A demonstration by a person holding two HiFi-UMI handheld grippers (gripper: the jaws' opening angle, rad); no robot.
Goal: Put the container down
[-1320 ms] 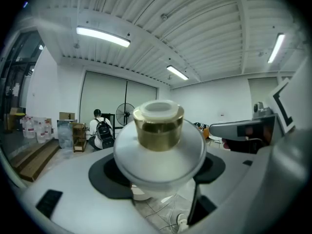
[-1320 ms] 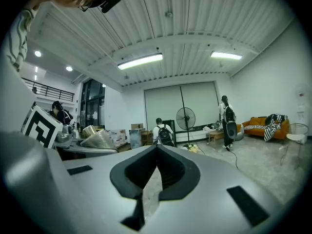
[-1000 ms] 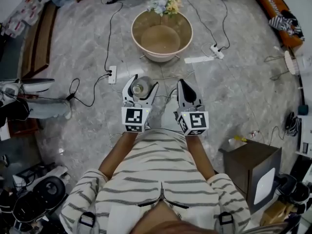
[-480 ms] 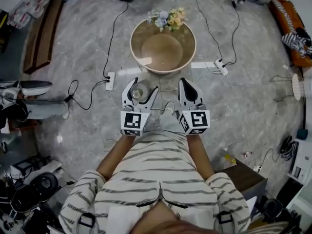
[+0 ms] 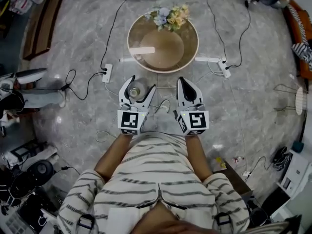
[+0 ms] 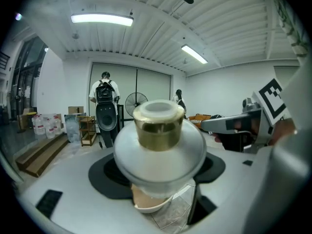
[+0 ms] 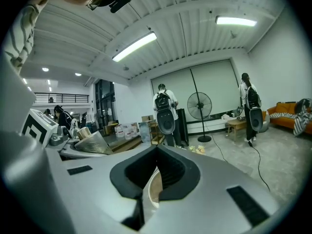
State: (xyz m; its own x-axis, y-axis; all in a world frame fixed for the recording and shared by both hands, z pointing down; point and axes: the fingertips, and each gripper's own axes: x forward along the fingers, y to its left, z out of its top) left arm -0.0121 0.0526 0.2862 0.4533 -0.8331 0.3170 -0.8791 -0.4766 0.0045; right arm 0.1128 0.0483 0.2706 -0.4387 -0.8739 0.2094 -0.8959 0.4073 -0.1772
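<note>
looking down in the head view, the left gripper [image 5: 140, 86] pinched a round frosted-clear container with a gold metal collar [image 5: 137, 89] between widely spread jaws. it was held in the air above the grey marble floor [image 5: 253, 82]. the right gripper [image 5: 185, 84] sat just beside it, jaws pressed together and empty. both marker cubes faced up near the person's striped shirt [image 5: 156, 174]. ahead of the grippers a big round tan basin [image 5: 191, 52] stood on the floor, apart from them, with a bunch of pale flowers [image 5: 168, 16] at its far rim. a white power strip [image 5: 106, 73] and black cables lay around the basin.

in the left gripper view the container filled the middle, upright: gold collar and whitish top on a bulging translucent body, grey jaws closed against its sides. a bit of the basin showed low under it. the right gripper was at the right edge. far back a person with a backpack [image 6: 105, 89] stood near a floor fan [image 6: 136, 104].

in the right gripper view the jaws met with only a thin slit and nothing between the black pads [image 7: 183, 177]. a sliver of the basin showed through the slit. the left gripper with the container appeared at the left edge. people stood beyond by the fan, with an orange sofa [image 7: 292, 113] far right.
</note>
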